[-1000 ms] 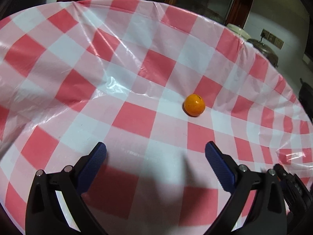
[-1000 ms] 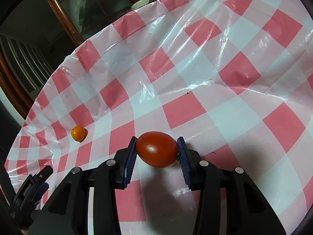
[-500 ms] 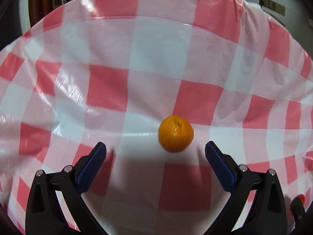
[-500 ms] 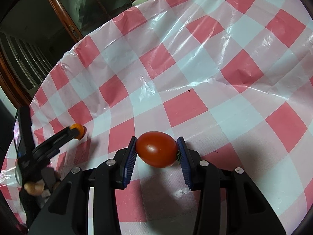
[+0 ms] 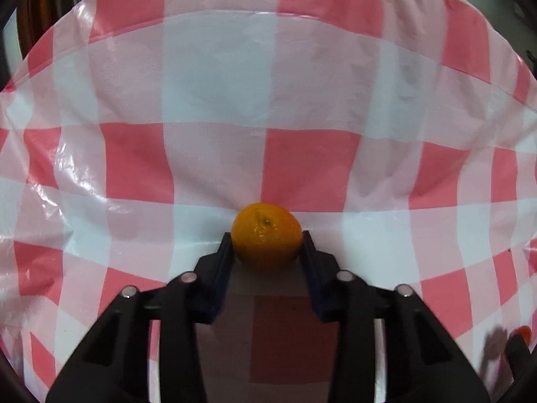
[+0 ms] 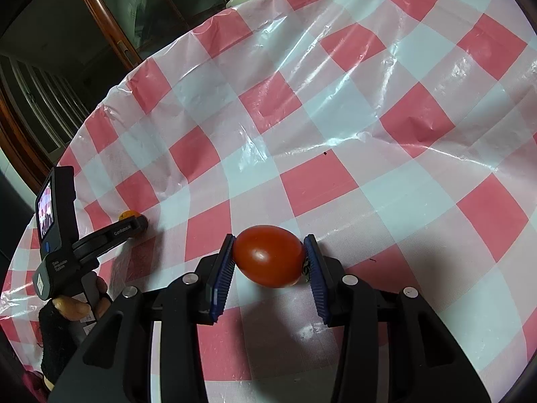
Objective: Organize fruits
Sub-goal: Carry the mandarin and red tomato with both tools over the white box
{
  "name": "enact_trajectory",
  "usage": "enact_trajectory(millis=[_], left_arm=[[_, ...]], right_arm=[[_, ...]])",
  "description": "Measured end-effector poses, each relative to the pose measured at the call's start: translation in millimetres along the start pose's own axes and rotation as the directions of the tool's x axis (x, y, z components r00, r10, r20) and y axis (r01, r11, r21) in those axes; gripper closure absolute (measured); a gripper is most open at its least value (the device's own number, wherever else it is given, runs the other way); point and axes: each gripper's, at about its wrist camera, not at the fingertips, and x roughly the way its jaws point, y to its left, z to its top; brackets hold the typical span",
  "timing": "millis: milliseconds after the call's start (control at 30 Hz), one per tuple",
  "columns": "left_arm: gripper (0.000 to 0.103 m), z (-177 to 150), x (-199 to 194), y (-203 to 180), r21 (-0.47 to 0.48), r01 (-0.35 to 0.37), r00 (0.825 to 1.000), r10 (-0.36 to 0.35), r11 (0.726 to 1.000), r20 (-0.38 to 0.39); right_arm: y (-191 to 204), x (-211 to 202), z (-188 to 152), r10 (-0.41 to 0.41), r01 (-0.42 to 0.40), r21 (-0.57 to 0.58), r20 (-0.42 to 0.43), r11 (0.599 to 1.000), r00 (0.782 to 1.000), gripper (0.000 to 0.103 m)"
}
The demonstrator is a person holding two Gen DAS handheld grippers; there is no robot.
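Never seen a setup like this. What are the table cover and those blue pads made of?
Cover: looks like thin plastic film, glossy, judging by its shiny glare streaks and sharp crinkles. Pads: probably rubber or soft plastic, matte blue, with fine ribbing along the gripping face; the pictures alone can't settle which.

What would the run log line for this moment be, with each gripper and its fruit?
left gripper: closing, pads touching orange on tablecloth | right gripper: shut on tomato
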Motion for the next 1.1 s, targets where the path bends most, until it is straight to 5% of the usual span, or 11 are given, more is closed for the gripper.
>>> enact_trajectory(millis=[133, 367, 633, 1100], left_arm=[[0.065, -10.5, -12.9, 11.2, -0.024, 0.048, 0.998, -0.047, 0.999, 0.032], [0.065, -78.3, -93.2, 53.3, -0.117, 0.141, 0.982, -0.124, 0.983, 0.142], [0.065, -153.0, -140.5, 98.3, -0.239, 0.125, 0.986, -0.093, 0.963, 0.14], [0.065, -156.9, -142.4, 93.7, -0.192, 0.16, 0.978, -0.129, 0.968, 0.165]], right_arm=[[0.1, 0.1, 0.0, 0.001, -0.001, 0.002, -0.002, 1.0, 1.0, 0.061], [-0.1, 1.0, 0.5, 0.0, 0.0, 0.005, -0.005, 1.0, 1.0, 0.061], [-1.4, 0.4, 0.8, 0.006, -0.006, 0.01, 0.001, 1.0, 1.0, 0.061], [-2.0, -1.3, 0.6, 0.058, -0.058, 0.006, 0.015, 0.998, 0.998, 0.061]])
